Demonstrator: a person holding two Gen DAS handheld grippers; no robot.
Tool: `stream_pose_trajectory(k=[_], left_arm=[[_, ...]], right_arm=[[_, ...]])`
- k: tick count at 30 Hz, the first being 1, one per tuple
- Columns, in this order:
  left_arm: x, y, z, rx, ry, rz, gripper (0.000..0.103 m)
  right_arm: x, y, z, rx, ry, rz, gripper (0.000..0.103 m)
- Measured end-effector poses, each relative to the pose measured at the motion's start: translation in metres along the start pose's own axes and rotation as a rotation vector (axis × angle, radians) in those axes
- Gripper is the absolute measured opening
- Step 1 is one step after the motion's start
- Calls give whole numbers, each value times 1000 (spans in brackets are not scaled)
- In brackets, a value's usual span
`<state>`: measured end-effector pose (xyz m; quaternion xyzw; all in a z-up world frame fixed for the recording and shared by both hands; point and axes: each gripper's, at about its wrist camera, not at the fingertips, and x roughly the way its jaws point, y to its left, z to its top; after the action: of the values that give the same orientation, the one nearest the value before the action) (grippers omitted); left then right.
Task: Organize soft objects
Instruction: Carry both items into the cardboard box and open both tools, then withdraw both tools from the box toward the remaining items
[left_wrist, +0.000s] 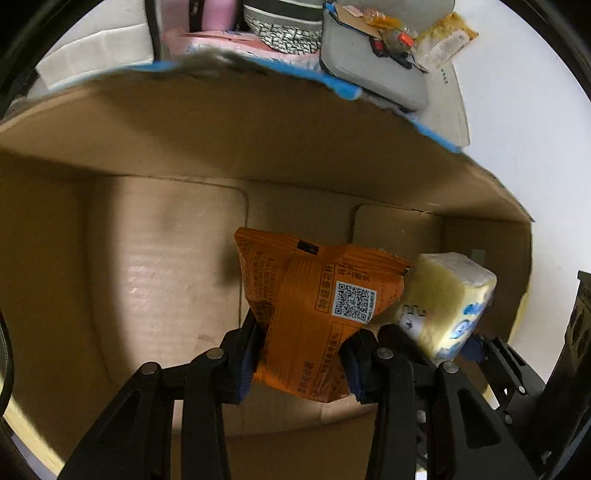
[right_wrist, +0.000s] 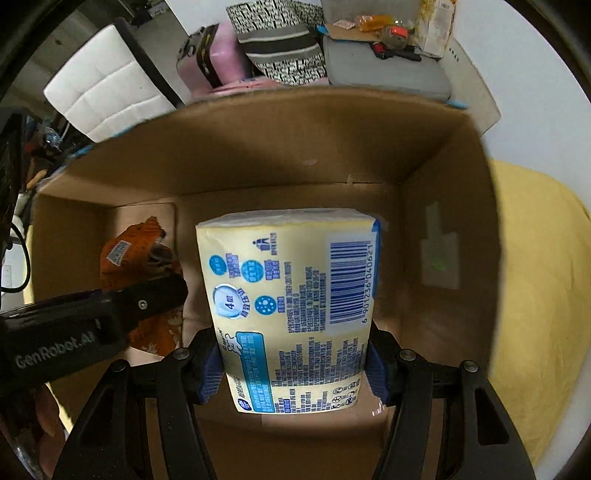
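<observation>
My left gripper (left_wrist: 301, 354) is shut on an orange snack packet (left_wrist: 314, 299) and holds it inside an open cardboard box (left_wrist: 166, 258). My right gripper (right_wrist: 293, 363) is shut on a pale yellow tissue pack (right_wrist: 291, 295) with blue print and a barcode, also inside the box (right_wrist: 295, 147). In the left wrist view the tissue pack (left_wrist: 447, 306) hangs just right of the packet. In the right wrist view the orange packet (right_wrist: 129, 254) and the left gripper's black body (right_wrist: 92, 321) are at the left.
Behind the box lie a grey case (left_wrist: 373, 70) with small items, a black-and-white patterned bag (right_wrist: 280, 44), a pink bag (right_wrist: 218, 55) and a white cushion (right_wrist: 107, 96). A yellow cloth (right_wrist: 535, 277) lies right of the box.
</observation>
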<state>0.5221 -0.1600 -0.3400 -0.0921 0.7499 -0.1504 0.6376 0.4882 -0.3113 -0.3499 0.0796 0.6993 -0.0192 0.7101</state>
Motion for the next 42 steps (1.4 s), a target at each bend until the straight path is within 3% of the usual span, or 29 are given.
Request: stream_pose_trajectory(k=[6, 10, 14, 16, 20, 21, 23, 27, 31, 35, 42], left_arm=[[8, 2, 4, -4, 3, 58, 38], [9, -2, 4, -5, 17, 93, 58], [-3, -3, -6, 3, -3, 115, 64], [-12, -4, -12, 10, -21, 139, 77], [-39, -5, -34, 28, -76, 188, 92], [-43, -5, -39, 30, -87, 197, 95], [-53, -5, -54, 46, -123, 231, 97], [-75, -1, -82, 89, -218, 289, 97], [-91, -12, -104, 121, -285, 336, 97], [-94, -24, -118, 138, -346, 360, 97], [-116, -31, -174, 121, -420, 354, 97]], right_arm=[[24, -1, 14, -14, 23, -21, 66], [19, -1, 12, -32, 20, -36, 67], [10, 2, 12, -43, 12, -44, 67], [4, 0, 10, -37, 6, -42, 68], [-11, 0, 1, -37, -4, -41, 82], [-16, 1, -5, -37, -7, -40, 93], [-25, 1, -17, -31, -34, -25, 103], [-42, 3, -36, -4, -44, 7, 103], [-62, 8, -61, -22, -89, -22, 103], [-92, 14, -93, -40, -153, -52, 103], [-133, 14, -149, -50, -227, -76, 103]])
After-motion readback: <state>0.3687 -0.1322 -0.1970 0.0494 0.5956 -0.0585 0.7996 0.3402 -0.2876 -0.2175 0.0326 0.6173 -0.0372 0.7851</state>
